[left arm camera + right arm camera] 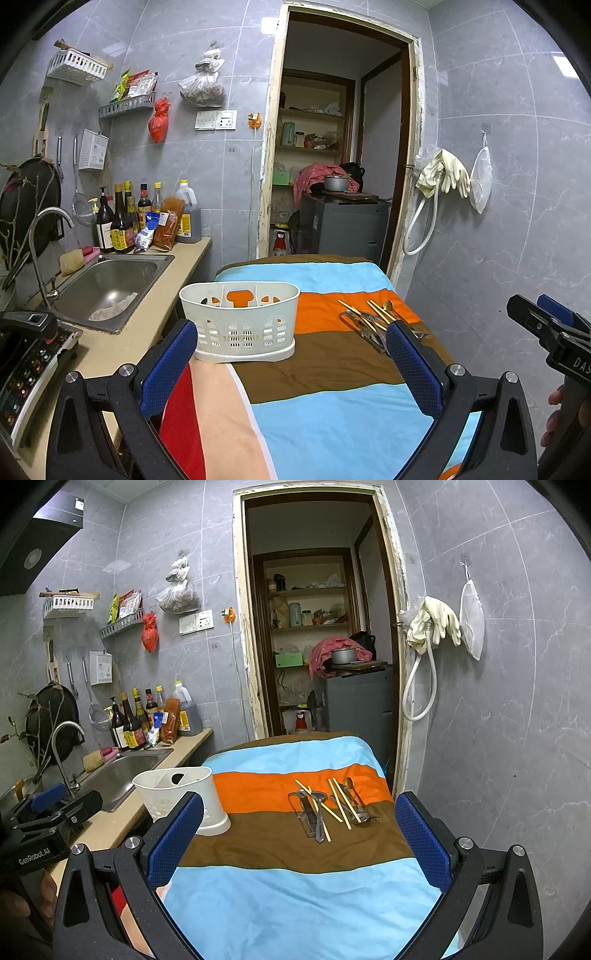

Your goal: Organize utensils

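Both tongs, the left tongs (291,354) and the right tongs (299,823), are held spread and empty. The utensils (328,808) are still piled on the striped cloth (295,904); the white basket (240,321) beside them looks unfilled, so nothing is sorted yet.

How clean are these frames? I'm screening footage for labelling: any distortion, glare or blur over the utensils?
Left wrist: fisheye bends the doorway, corners vignette black; white caddy sharp. Right wrist: same curvature; utensil pile in focus, evenly lit, soft shadows, no glare on the striped cloth.
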`<move>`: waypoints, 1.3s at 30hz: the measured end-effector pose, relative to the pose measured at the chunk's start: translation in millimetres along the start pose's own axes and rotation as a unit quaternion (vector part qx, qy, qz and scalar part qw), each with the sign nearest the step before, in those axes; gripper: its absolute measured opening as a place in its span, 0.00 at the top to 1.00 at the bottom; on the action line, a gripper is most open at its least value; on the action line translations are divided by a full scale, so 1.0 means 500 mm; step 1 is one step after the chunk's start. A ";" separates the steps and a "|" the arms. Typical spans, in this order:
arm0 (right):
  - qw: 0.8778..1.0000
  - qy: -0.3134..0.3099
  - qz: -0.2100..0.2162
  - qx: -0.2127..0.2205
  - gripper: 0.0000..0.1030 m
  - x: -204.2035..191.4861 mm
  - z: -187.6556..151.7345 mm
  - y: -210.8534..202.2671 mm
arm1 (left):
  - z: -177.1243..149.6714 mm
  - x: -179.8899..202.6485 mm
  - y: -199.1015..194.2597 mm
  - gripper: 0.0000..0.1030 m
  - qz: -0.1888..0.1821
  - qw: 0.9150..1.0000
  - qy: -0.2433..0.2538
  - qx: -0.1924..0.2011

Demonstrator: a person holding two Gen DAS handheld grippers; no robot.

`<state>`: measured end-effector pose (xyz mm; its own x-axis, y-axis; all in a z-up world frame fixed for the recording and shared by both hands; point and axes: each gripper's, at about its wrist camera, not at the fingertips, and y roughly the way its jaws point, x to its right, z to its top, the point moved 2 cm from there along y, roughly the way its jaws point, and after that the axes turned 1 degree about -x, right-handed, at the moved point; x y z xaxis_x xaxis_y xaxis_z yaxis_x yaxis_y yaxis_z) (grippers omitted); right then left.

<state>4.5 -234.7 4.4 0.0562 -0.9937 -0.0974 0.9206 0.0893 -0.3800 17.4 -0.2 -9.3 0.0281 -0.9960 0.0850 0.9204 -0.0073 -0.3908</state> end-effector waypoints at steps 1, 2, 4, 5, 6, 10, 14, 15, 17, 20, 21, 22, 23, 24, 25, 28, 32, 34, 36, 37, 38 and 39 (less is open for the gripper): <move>1.000 0.000 0.000 0.000 0.01 0.000 0.000 0.000 | 0.000 0.000 0.000 0.00 0.000 1.000 0.000 0.000; 1.000 0.000 0.000 0.000 0.01 0.000 0.000 0.000 | -0.001 0.000 0.000 0.00 0.000 1.000 0.000 0.000; 1.000 0.000 0.000 0.000 0.01 -0.001 0.000 0.001 | 0.000 0.000 0.000 0.00 0.000 1.000 0.000 0.000; 1.000 0.000 0.000 0.000 0.01 0.000 0.000 0.001 | -0.001 0.000 0.000 0.00 0.000 1.000 0.000 -0.001; 1.000 0.000 0.000 -0.001 0.01 -0.001 0.000 0.001 | -0.001 0.000 0.000 0.00 0.000 1.000 0.000 -0.001; 1.000 0.000 0.000 -0.001 0.01 -0.001 0.000 0.002 | 0.000 0.000 0.000 0.00 0.000 1.000 0.000 0.000; 1.000 0.001 0.000 -0.001 0.01 -0.001 0.001 0.003 | 0.000 0.000 0.000 0.00 0.001 1.000 0.000 -0.001; 1.000 0.001 0.000 -0.001 0.01 -0.001 0.001 0.003 | -0.001 0.000 0.000 0.00 0.000 1.000 0.000 -0.001; 1.000 0.001 0.000 -0.001 0.01 -0.001 0.002 0.004 | -0.006 0.005 0.005 0.00 0.000 1.000 0.000 -0.001; 1.000 0.001 0.000 -0.002 0.01 -0.001 0.003 0.004 | -0.009 0.007 0.008 0.00 -0.001 1.000 0.001 -0.002; 1.000 0.002 0.000 -0.001 0.01 -0.001 0.004 0.003 | -0.011 0.008 0.009 0.00 -0.001 1.000 0.001 -0.002; 1.000 0.002 -0.001 -0.001 0.01 -0.002 0.005 0.002 | -0.009 0.007 0.009 0.00 -0.001 1.000 0.000 -0.002; 1.000 0.001 -0.001 -0.002 0.01 -0.001 0.005 0.003 | -0.011 0.010 0.010 0.00 -0.001 1.000 0.001 -0.002; 1.000 0.002 0.000 -0.002 0.01 -0.001 0.006 0.002 | -0.012 0.013 0.012 0.00 -0.002 1.000 0.001 -0.003; 1.000 0.002 0.000 -0.002 0.01 -0.001 0.007 0.002 | -0.013 0.009 0.013 0.00 -0.002 1.000 0.001 -0.003; 1.000 0.003 0.000 -0.003 0.01 -0.003 -0.002 0.013 | -0.032 0.022 0.028 0.00 -0.004 1.000 0.003 -0.003; 1.000 0.003 -0.001 -0.004 0.01 0.000 -0.002 0.016 | -0.042 0.026 0.034 0.00 -0.008 1.000 0.003 -0.005; 1.000 0.003 -0.002 -0.004 0.01 0.001 -0.004 0.017 | -0.034 0.023 0.034 0.00 -0.010 1.000 0.002 -0.006; 1.000 0.003 -0.004 -0.003 0.01 -0.003 -0.012 0.024 | -0.032 0.021 0.034 0.00 -0.012 1.000 0.002 -0.006; 1.000 0.002 -0.005 -0.003 0.01 -0.008 -0.015 0.028 | -0.032 0.021 0.034 0.00 -0.013 1.000 0.002 -0.006; 1.000 0.002 -0.004 -0.003 0.01 -0.007 -0.011 0.026 | -0.032 0.021 0.033 0.00 -0.013 1.000 0.003 -0.006; 1.000 0.003 -0.004 -0.004 0.01 -0.007 -0.012 0.026 | -0.032 0.021 0.033 0.00 -0.014 1.000 0.003 -0.006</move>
<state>13.9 -229.5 -6.0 0.0466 -0.9940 -0.0988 0.9183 0.0816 -0.3873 26.6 -12.2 -29.7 0.0004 -0.9959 0.0905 0.9158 -0.0360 -0.4001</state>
